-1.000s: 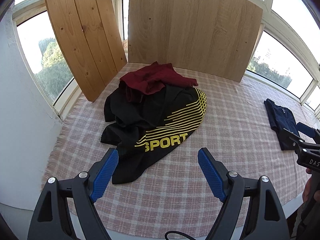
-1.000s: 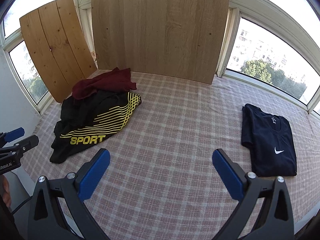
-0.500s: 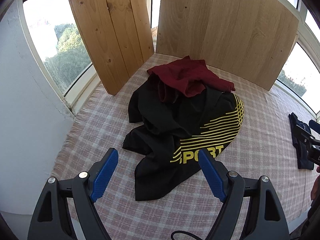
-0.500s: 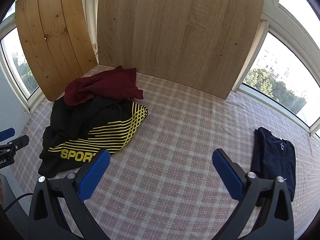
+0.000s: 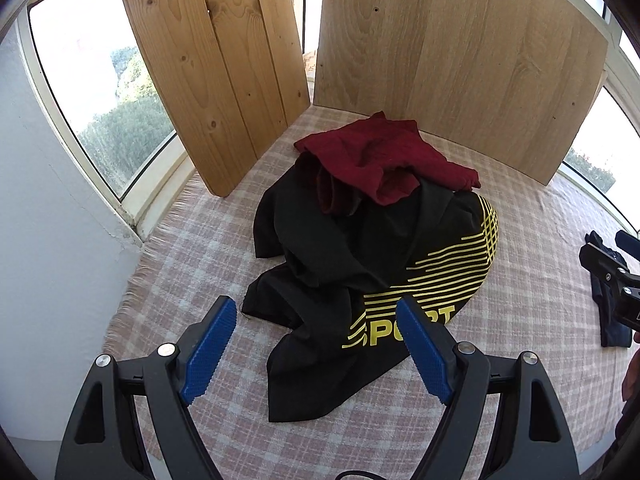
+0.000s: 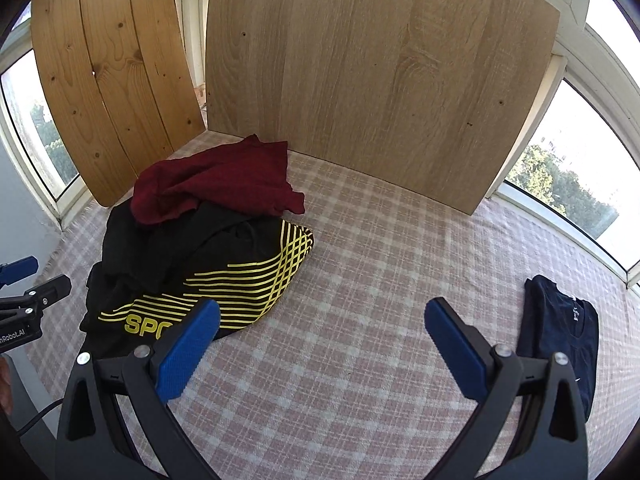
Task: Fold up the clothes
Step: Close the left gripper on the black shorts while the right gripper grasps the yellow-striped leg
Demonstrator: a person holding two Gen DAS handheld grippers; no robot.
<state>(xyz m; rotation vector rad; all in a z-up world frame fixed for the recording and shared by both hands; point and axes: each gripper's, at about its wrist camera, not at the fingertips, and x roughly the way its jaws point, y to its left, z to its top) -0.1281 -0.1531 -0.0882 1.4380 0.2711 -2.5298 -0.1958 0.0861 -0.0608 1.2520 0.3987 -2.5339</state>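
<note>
Pink plaid tablecloth (image 6: 360, 320) underfoot. Plank board (image 5: 208, 72) at eleven o'clock, oak-grain panel (image 6: 380, 72) at twelve. Curved windows (image 5: 92, 80) behind, daylight, trees outside. White wall (image 5: 48, 260) at nine.

Both grippers (image 5: 316, 344) (image 6: 322, 342) have black frames, ridged blue pads (image 5: 206, 354), silver screws; white lettering, possibly "nRobot.AI", marks one body.

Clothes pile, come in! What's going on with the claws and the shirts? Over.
Left claw open, above black shirt. Right claw open, holding nothing. Maroon top sits on the black shirt, unfolded. Navy shirt already folded.
</note>
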